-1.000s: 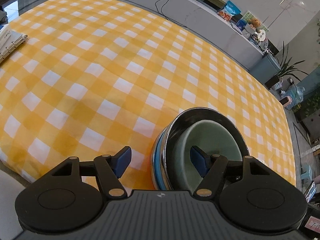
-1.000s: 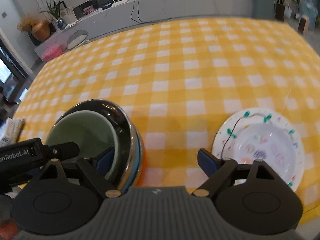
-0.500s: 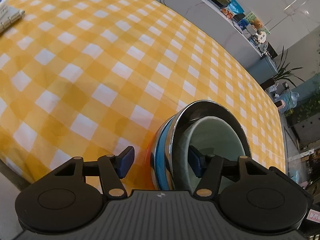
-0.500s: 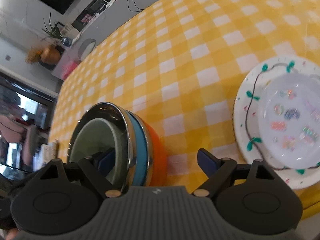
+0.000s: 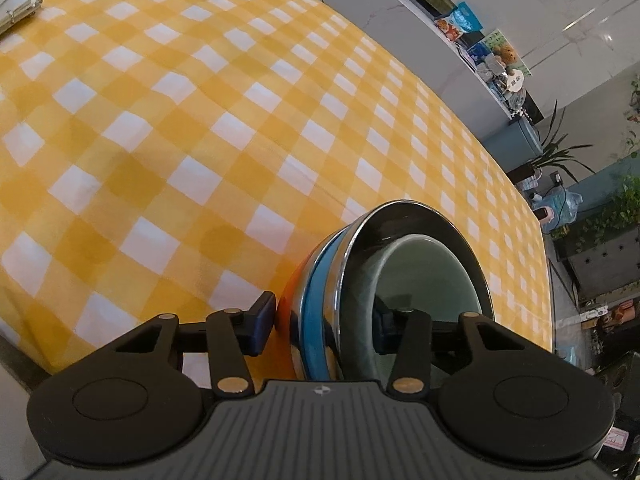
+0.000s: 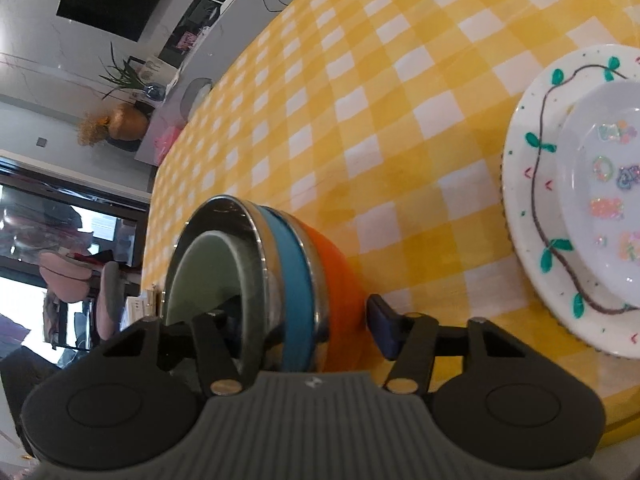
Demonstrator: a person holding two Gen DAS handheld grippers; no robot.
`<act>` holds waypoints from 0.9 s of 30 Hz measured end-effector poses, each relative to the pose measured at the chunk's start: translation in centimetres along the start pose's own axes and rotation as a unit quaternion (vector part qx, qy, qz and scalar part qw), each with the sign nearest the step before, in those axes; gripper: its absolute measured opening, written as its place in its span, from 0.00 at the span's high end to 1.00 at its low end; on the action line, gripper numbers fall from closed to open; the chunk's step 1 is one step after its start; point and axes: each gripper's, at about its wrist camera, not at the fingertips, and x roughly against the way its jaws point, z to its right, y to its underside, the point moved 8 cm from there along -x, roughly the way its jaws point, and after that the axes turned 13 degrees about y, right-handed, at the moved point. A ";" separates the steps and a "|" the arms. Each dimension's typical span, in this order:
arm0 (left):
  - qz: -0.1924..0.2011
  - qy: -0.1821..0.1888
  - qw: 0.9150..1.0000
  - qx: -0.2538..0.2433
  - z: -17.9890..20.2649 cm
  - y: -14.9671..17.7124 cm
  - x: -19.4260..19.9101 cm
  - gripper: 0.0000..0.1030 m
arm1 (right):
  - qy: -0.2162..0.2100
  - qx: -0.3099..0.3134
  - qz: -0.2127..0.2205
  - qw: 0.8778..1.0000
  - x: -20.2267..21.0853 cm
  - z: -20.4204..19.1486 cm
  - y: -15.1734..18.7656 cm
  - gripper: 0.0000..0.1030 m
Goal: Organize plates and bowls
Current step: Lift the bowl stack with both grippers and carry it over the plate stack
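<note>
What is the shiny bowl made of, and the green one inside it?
The shiny bowl looks like polished metal, probably steel: its rim mirrors the room. The green bowl nested inside looks like glazed ceramic, smooth with a soft sheen, though it could be plastic.

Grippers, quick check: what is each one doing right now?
Left gripper: jaws just closing on the bowl stack, one finger inside, one outside.
Right gripper: likewise closing astride the stack's wall; a firm grip cannot be told.
</note>
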 end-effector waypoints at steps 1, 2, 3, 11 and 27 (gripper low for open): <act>0.000 -0.001 1.000 -0.003 0.1 0.1 0.0 0.49 | 0.002 0.004 0.002 1.000 0.1 0.0 0.1 0.46; 0.000 -0.002 1.000 -0.004 0.1 0.1 0.0 0.49 | 0.003 0.008 0.004 1.000 0.1 0.0 0.1 0.46; 0.000 -0.002 1.000 -0.004 0.1 0.1 0.1 0.49 | 0.003 0.007 0.004 1.000 0.1 -0.1 0.1 0.46; -0.001 0.004 1.000 -0.006 0.3 0.1 0.2 0.50 | -0.004 -0.013 0.002 1.000 0.4 0.7 0.1 0.48; 0.004 0.034 0.999 -0.023 5.8 0.7 0.3 0.50 | -0.003 0.006 0.025 1.000 5.3 0.9 -1.8 0.49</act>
